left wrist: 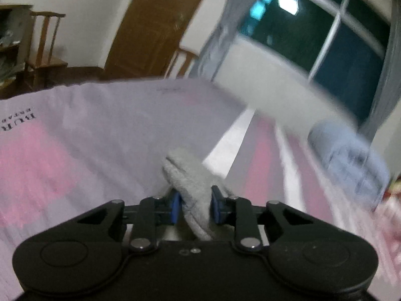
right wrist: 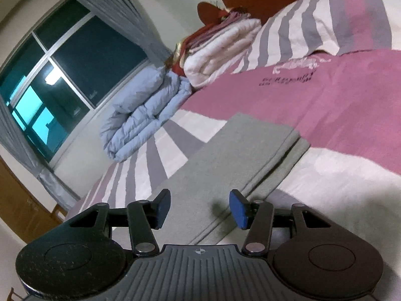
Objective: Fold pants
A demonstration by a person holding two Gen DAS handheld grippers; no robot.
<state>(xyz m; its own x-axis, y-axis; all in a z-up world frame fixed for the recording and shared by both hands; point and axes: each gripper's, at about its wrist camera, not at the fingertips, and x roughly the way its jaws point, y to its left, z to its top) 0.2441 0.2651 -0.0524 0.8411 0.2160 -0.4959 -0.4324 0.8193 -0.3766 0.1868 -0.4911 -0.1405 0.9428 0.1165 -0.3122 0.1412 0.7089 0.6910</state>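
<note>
The grey pants (right wrist: pixel 225 160) lie folded lengthwise in a long strip on the striped bedspread (right wrist: pixel 351 115). My right gripper (right wrist: pixel 200 210) is open, its blue pads on either side of the strip's near end, just above it. In the left wrist view my left gripper (left wrist: pixel 194 204) is shut on a bunched fold of the grey pants (left wrist: pixel 190 175), lifted above the bed. That view is blurred.
A folded light blue quilt (right wrist: pixel 142 110) and a stack of white and red bedding (right wrist: pixel 218 47) lie at the bed's far side by the window (right wrist: pixel 62 75). A pillow (right wrist: pixel 325 22) sits at the head. A wooden chair (left wrist: pixel 45 47) and door (left wrist: pixel 150 25) stand beyond the bed.
</note>
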